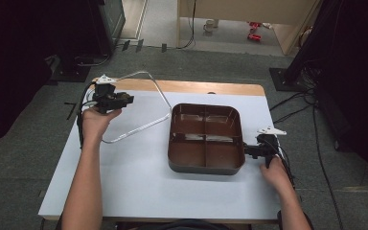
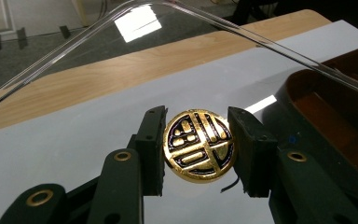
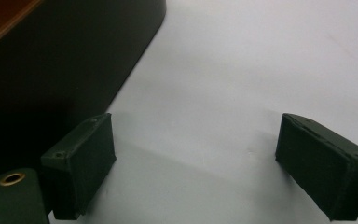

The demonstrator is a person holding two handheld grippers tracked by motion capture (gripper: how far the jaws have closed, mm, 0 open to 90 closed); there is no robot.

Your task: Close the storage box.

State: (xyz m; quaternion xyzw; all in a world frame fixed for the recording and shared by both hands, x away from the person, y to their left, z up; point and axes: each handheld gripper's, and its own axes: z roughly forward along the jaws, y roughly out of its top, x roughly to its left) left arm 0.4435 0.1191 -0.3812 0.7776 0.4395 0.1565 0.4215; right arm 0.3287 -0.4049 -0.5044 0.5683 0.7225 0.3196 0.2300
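A white table (image 1: 139, 177) carries a brown divided tray (image 1: 206, 139); left of the tray, the left gripper (image 2: 199, 145) clamps the clear lid's gold knob (image 2: 199, 144); the right gripper (image 3: 193, 163), jaws apart, rests just beside the tray's right edge.

Bare tabletop (image 1: 124, 177) near side, tray (image 1: 206, 139) centre-right, tilted clear lid (image 1: 139, 105) left of it

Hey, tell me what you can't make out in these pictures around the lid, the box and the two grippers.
- Clear lid: its far corners are cut off by the left gripper view's edges.
- Brown box: its near outer wall is in shadow in the high view.
- Right gripper: in the high view it is too small to tell whether it touches the box.
- Gold knob: its underside is hidden.
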